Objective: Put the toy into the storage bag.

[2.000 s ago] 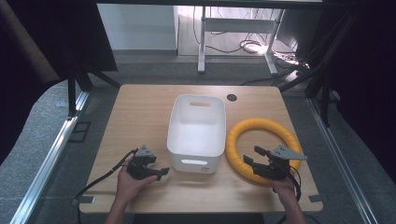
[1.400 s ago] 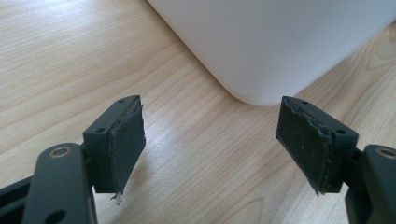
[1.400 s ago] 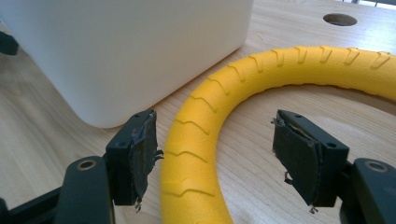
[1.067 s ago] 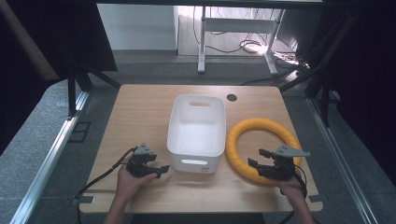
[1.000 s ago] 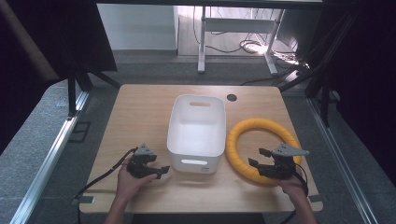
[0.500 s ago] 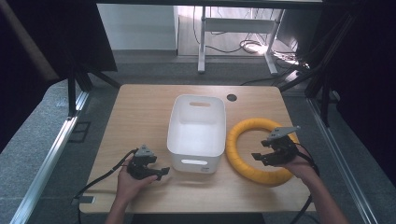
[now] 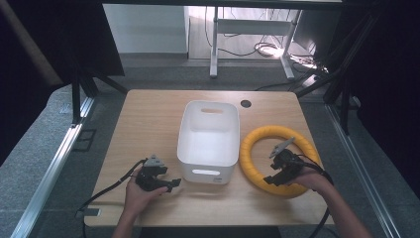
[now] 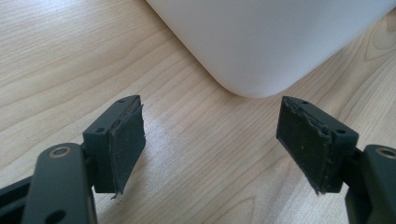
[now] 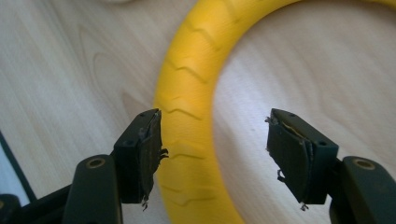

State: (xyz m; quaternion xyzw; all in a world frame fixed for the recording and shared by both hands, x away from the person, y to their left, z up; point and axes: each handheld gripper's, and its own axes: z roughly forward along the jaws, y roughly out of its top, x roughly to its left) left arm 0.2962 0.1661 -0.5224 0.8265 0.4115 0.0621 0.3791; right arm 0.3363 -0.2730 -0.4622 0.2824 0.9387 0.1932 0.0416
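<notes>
Black rubber pads, frayed at their edges, line both grippers; the left gripper (image 7: 171, 184) rests low at the near left of the table (image 7: 148, 114), jaws spread wide with nothing between them, pointed at the rounded near corner of the bin (image 8: 261, 42); the right gripper (image 7: 266, 179) stands over the near arc of the ring (image 7: 247, 159), jaws parted and having just been closing a little, one pad at the ring's outer edge and the other over the bare wood inside the hoop; the ring's tube lies between them, but I judge that the pads do not yet press on it.

Progress, as judged: the work appears to be placing the ring in the bin; nothing is lifted yet; the ring lies flat on the table, just right of the bin; the grasp, the lift and the placing all remain.

Materials: the ring (image 9: 187, 93) is yellow, matt, a thick round tube with shallow chevron grooves, probably soft rubber or foam; the bin is white plastic, smooth, rectangular with rounded corners and slot handles, empty inside; the table is pale wood grain with a dark round cable hole (image 7: 245, 103) at its far side.
</notes>
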